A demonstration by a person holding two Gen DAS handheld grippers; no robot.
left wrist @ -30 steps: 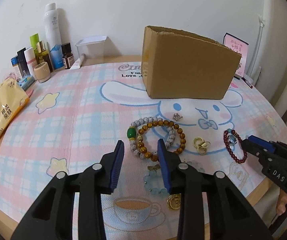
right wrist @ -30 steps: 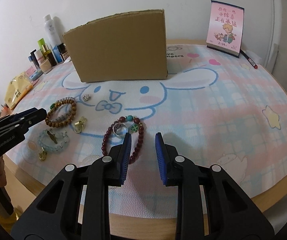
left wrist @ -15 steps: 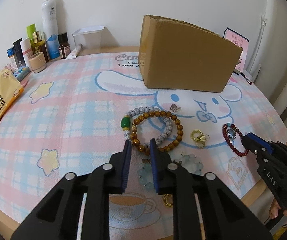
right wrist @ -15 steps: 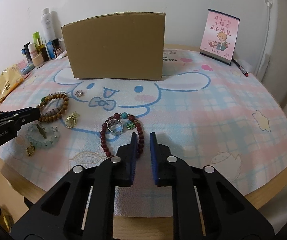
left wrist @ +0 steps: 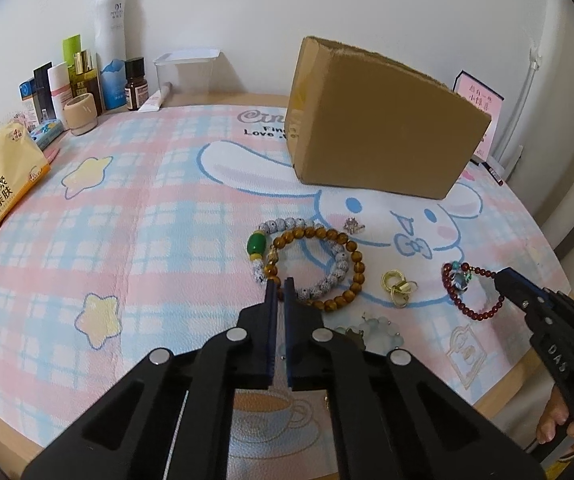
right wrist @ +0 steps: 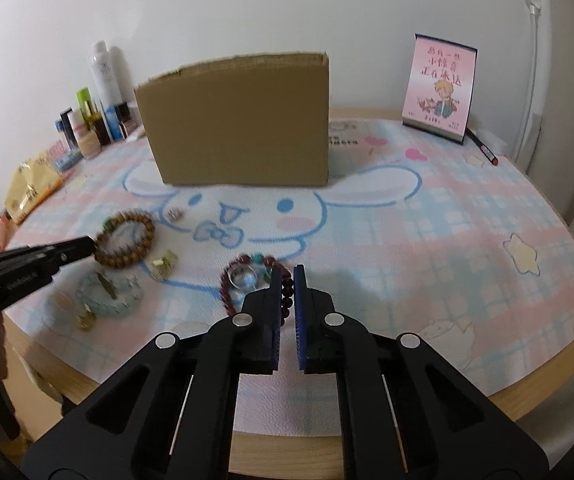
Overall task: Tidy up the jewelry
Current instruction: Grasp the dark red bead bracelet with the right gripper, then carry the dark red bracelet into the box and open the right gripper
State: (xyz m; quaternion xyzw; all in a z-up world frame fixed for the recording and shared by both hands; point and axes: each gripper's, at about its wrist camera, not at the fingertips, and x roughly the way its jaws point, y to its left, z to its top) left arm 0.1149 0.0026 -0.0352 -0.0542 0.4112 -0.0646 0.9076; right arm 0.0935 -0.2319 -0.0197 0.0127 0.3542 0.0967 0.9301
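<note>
Left gripper [left wrist: 279,285]: pitched down toward the counter [left wrist: 499,386]; its jaws have just been closing and now stand all but together, apparently clenched on the near-left arc of the brown bracelet [left wrist: 357,268].
Brown bracelet: lies flat, overlapping a grey bead bracelet [left wrist: 329,280]; the pinched strand runs crosswise between the pads. The left hand is clearly the nearer one.
Box [left wrist: 383,128]: upright, well beyond both bracelets and between the two hands; judged the likely destination, so each lift would carry forward and up.
Red bracelet [right wrist: 227,296]: flat, with a ring [right wrist: 243,278] inside its loop; its right side lies along the jaw gap.
Right gripper [right wrist: 285,276]: also pitched down, jaws just closed, grasping the red beads seen between its pads.
</note>
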